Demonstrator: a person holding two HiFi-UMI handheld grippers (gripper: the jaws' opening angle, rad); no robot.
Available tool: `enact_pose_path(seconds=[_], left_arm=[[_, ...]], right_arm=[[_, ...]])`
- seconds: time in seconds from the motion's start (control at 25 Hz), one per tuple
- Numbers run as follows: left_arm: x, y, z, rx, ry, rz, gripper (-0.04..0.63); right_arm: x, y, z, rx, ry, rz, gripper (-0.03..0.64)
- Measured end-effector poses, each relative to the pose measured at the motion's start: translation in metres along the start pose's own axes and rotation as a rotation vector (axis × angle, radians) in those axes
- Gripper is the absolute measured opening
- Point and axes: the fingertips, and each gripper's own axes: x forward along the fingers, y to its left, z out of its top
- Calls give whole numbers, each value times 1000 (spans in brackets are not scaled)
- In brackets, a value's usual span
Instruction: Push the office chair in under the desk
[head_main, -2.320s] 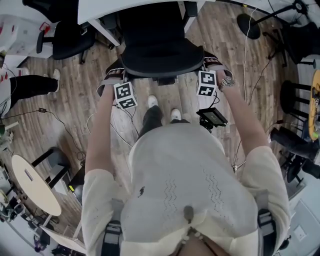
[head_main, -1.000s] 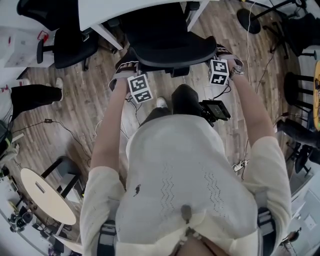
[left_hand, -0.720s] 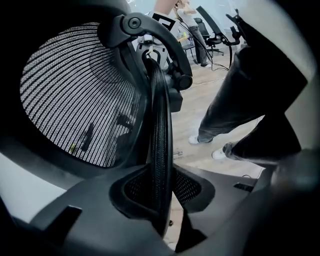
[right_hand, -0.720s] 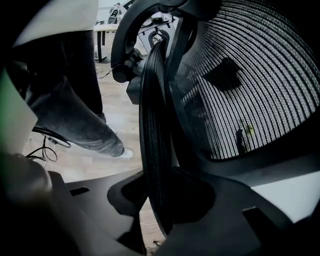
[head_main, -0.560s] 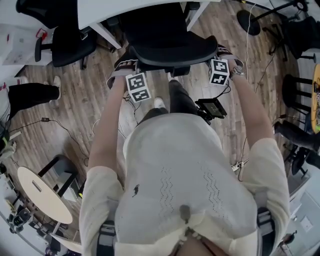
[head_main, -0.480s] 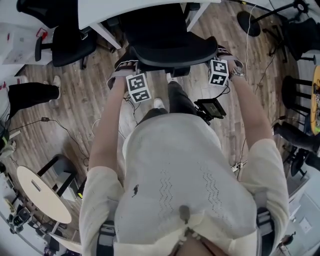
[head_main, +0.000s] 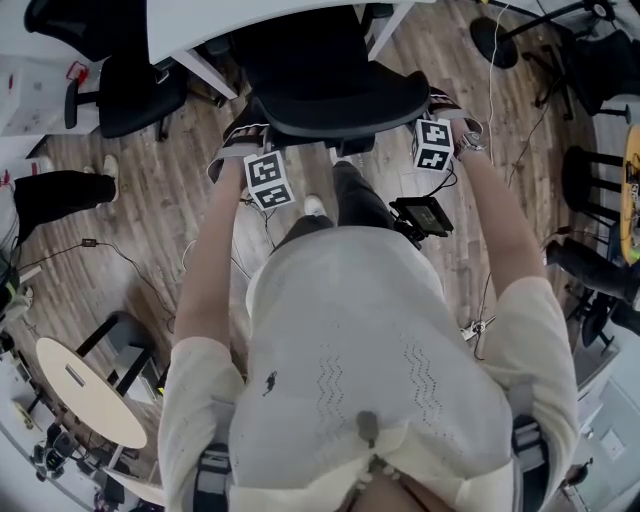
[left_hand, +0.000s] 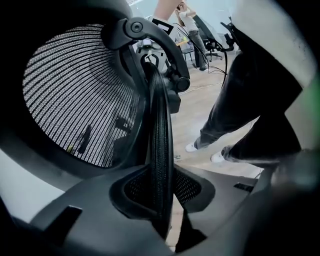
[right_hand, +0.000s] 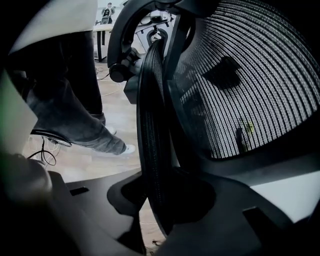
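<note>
Finely ribbed black mesh spans the curved-backed office chair (head_main: 335, 100).

Matt black mesh chair (head_main: 340, 100); wood-grain plank floor (head_main: 150, 210).

Round table (head_main: 98, 408) and, seemingly, someone's leg (head_main: 50, 190) at left.

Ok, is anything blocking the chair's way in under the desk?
Nothing visible. The office chair already reaches under the desk, between its white legs; the other black chair stands outside the left leg, off the path. Deeper under the desk is hidden.
</note>
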Motion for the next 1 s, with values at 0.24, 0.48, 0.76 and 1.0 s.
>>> enact_pose_path(seconds=[0.24, 0.48, 0.76, 1.0], left_arm=[[3, 3, 1, 3, 0, 6, 114], [4, 0, 3, 4, 3, 9, 114], [1, -2, 0, 7, -1, 10, 115], [-2, -6, 3, 5, -2, 7, 117]], right_arm=[[3, -2, -4, -6, -4, -2, 123], [6, 2, -8, -11, 2, -3, 123], [1, 1, 0, -12, -7, -9, 124], [-4, 5, -1, -24, -21, -28, 125]])
